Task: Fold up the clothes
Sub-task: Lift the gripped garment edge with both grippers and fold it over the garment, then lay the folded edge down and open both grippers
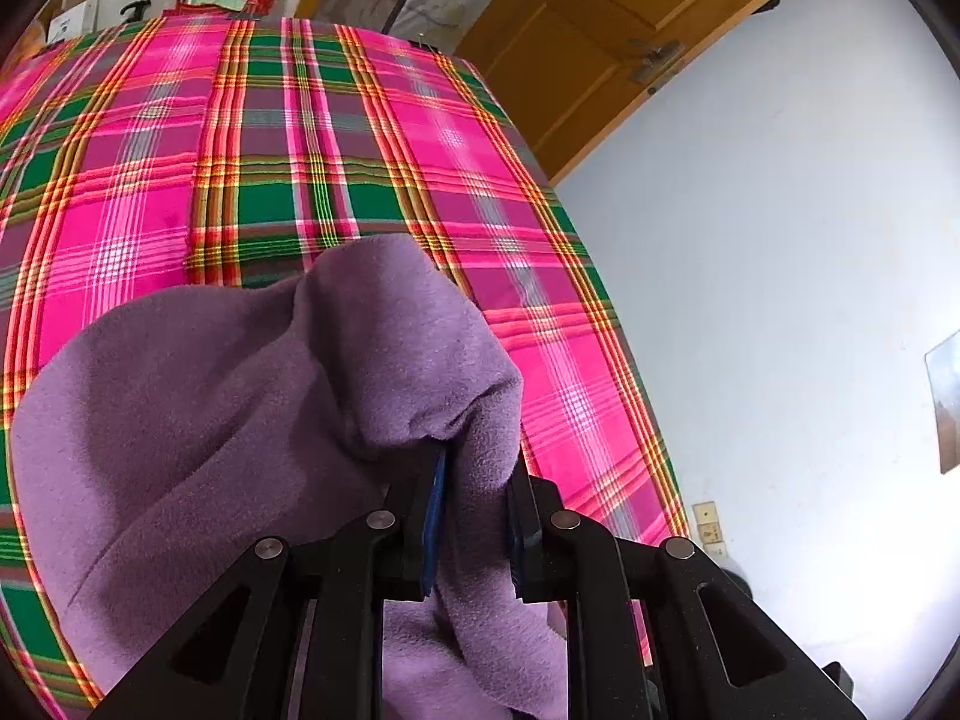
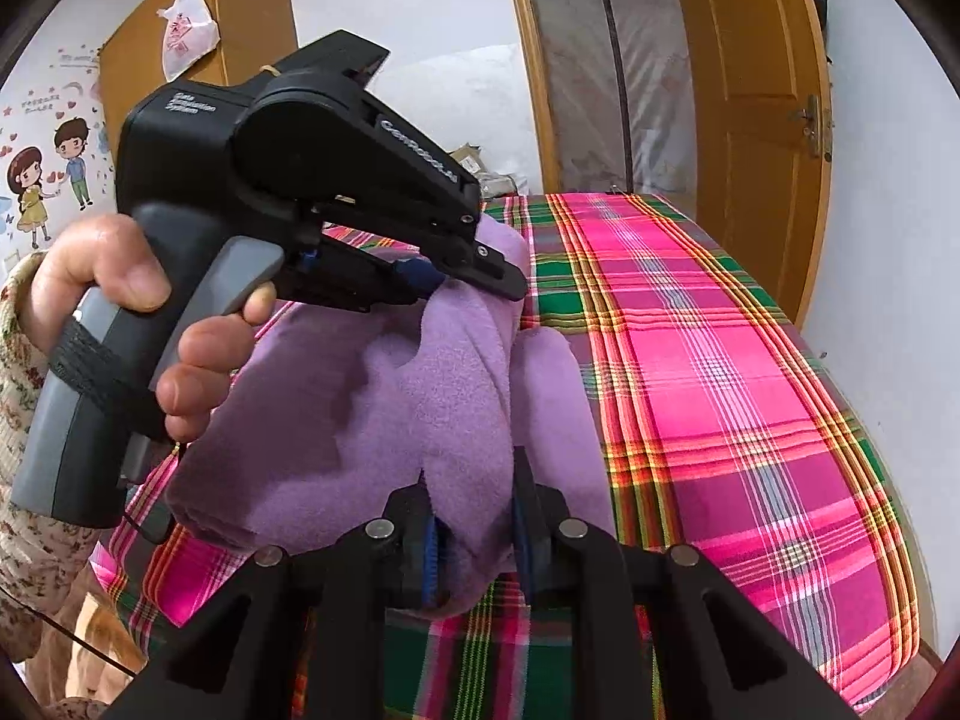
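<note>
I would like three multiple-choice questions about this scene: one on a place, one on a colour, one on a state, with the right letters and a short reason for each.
1. Where does the purple fleece garment lie?
A. on the plaid bedspread
B. on the floor
C. on a chair

2. What colour are the gripper pads?
A. red
B. blue
C. white

3. What is the state of the left gripper?
A. open and empty
B. shut on the garment
C. out of view

Answers:
1 A, the plaid cloth shows all around it.
2 B, blue strips line the black fingers.
3 B, fleece is pinched between its fingers; the right gripper grips it too.
</note>
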Available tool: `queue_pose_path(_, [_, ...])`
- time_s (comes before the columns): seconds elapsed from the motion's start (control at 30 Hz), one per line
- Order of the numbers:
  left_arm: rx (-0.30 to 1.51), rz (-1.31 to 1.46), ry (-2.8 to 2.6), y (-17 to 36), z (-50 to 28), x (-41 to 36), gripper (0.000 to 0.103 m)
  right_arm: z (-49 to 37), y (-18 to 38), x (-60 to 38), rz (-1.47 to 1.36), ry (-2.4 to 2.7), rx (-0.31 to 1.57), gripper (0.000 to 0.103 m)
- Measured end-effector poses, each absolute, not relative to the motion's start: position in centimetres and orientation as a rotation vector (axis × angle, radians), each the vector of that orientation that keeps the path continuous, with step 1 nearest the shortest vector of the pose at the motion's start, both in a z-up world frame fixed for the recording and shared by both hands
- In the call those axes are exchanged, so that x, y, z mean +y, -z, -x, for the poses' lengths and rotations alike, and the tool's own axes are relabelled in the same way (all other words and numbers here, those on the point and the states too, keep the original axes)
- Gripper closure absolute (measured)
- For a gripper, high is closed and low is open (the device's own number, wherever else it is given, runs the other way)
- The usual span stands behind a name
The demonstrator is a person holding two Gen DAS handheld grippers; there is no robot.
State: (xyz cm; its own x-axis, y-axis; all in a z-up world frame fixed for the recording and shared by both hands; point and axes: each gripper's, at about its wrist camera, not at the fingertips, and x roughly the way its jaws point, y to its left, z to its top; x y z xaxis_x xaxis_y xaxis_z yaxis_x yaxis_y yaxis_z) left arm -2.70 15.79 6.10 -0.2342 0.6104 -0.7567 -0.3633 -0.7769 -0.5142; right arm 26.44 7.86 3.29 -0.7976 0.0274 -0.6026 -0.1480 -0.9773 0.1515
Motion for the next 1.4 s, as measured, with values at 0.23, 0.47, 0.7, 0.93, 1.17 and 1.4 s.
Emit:
queue_pose_path(0.23, [-0.264, 1.356, -2.081, -7.3, 1.2, 15.1, 0.08, -26.2, -2.9, 8.4, 0.971, -2.85, 0.291, 0.081])
queue_pose_path(0.47, [-0.286, 1.31, -2.153, -8.3, -0.2, 11.6, 0.079, -26.7, -3.2, 9.0, 0.958, -2.806, 0.313, 0.078])
queue_pose_path(0.7, [-0.358, 1.307, -2.246, -7.7, -2.4, 6.1, 0.079, -27.0, -3.2, 10.0, 0.958, -2.797, 0.384, 0.078])
queue_pose_path(0.93, [-0.345, 1.355, -2.269, -5.7, -5.1, 3.0, 0.079, -27.5, -3.3, 11.5, 0.931, -2.719, 0.403, 0.078])
queue_pose_path(1.17, [-0.33, 1.354, -2.276, -4.9, -7.4, 2.4, 0.079, -27.4, -4.3, 10.9, 0.862, -2.765, 0.373, 0.078])
queue_pose_path(1.4, [-0.257, 1.351, -2.29, -4.1, -8.3, 2.7, 0.079, -25.8, -2.7, 9.3, 0.988, -2.782, 0.213, 0.078])
